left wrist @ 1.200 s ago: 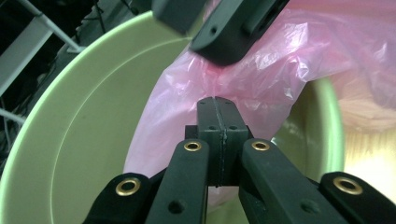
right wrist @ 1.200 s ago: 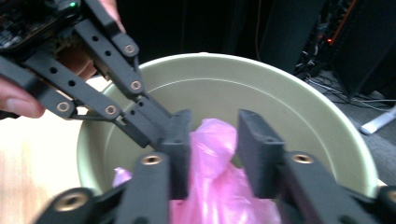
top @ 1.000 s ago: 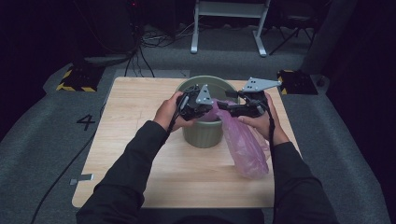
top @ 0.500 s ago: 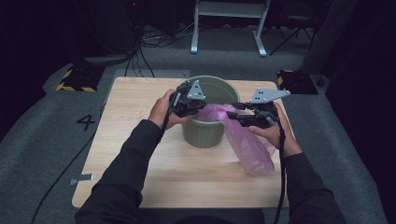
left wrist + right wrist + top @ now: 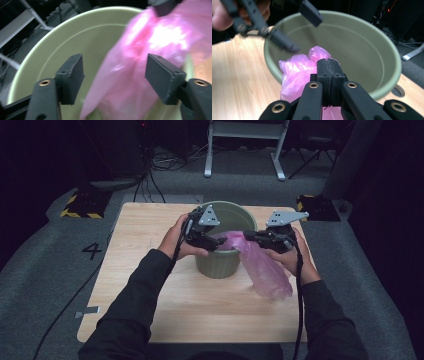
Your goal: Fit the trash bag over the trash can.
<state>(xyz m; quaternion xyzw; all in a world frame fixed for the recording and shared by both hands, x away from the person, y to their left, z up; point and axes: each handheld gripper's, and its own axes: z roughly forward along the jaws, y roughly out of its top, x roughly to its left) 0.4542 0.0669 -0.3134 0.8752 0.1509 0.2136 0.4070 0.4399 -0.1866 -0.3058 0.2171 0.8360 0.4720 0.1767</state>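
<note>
Pink bag (image 5: 297,70) pinched in right gripper (image 5: 328,65), between spread left fingers (image 5: 71,77)

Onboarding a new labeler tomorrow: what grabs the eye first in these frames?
The crumpled pink plastic bag stands out first, draped over the near right rim of the round green plastic bucket at the middle of the pale wooden table. The right gripper is shut on the bag's edge, while the left gripper is open over the bucket's mouth with pink film between its jaws.
</note>
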